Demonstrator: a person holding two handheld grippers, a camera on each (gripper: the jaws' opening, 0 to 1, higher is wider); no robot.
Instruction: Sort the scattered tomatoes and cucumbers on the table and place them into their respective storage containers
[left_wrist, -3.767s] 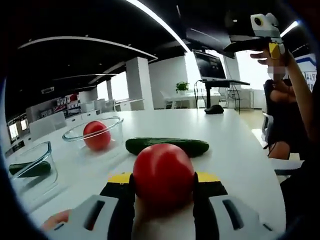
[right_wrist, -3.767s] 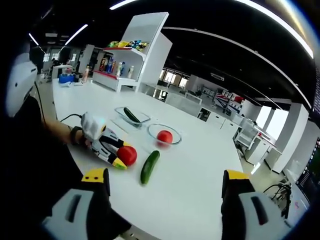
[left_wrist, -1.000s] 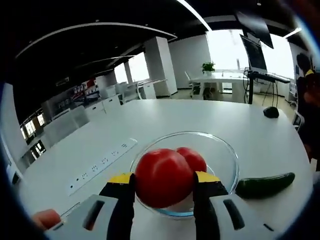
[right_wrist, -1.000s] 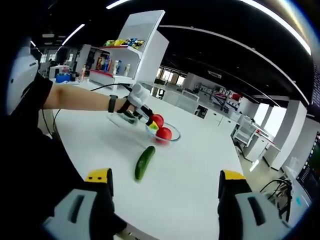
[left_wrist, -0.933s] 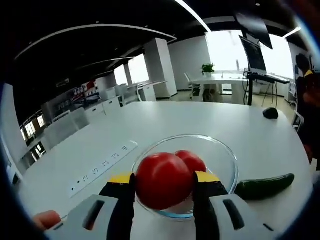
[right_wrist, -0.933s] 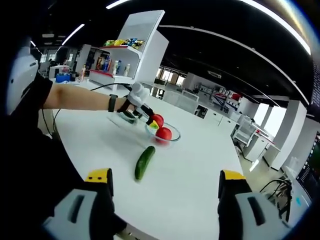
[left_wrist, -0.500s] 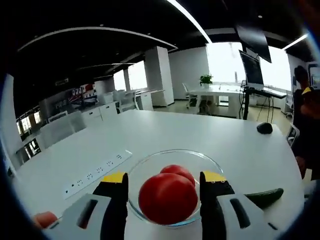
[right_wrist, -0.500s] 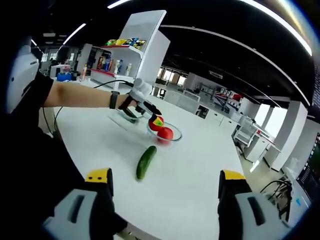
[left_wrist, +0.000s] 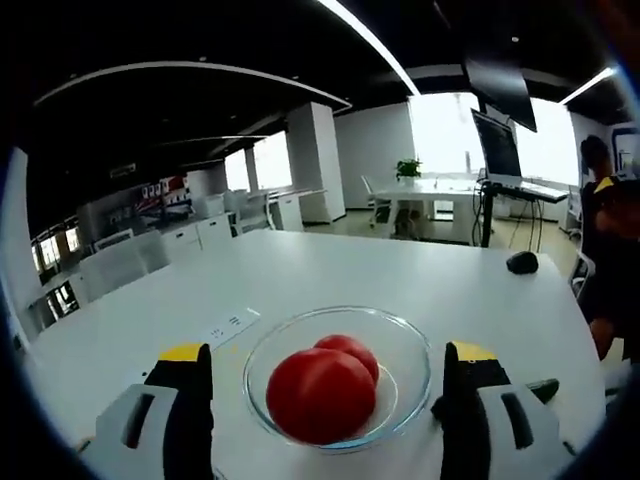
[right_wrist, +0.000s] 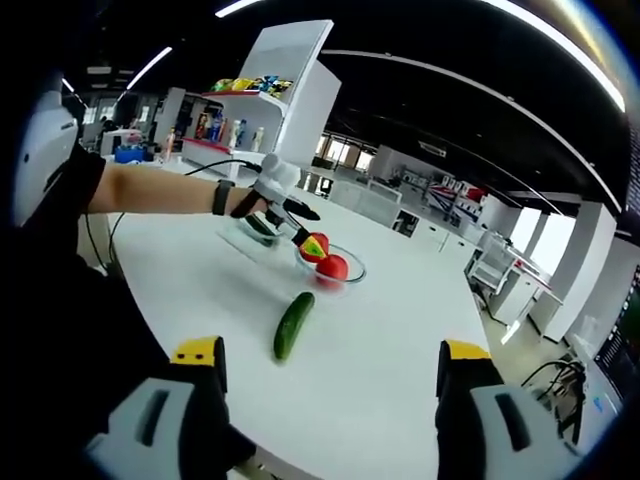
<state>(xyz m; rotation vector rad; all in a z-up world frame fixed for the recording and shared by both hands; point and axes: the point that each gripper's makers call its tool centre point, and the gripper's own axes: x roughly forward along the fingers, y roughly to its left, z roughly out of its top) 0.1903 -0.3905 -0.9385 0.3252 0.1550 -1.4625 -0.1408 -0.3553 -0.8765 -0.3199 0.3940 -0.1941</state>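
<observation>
Left gripper view has my left tool (left_wrist: 325, 400) spread wide with nothing in it, and two tomatoes (left_wrist: 320, 394) sit in the round glass bowl (left_wrist: 412, 345) at lower centre, so that drop looks done. My call: pull straight back and up so neither jaw clips the bowl rim. Right gripper view shows my right tool (right_wrist: 330, 400) also open and empty at the bottom edge, with the cucumber (right_wrist: 293, 325) lying loose mid-frame on the white surface (right_wrist: 380, 340), just beside the bowl. Behind it, the rectangular container (right_wrist: 248, 236) holds another cucumber. Grab the loose one around its middle, across its width, so it doesn't roll away.
</observation>
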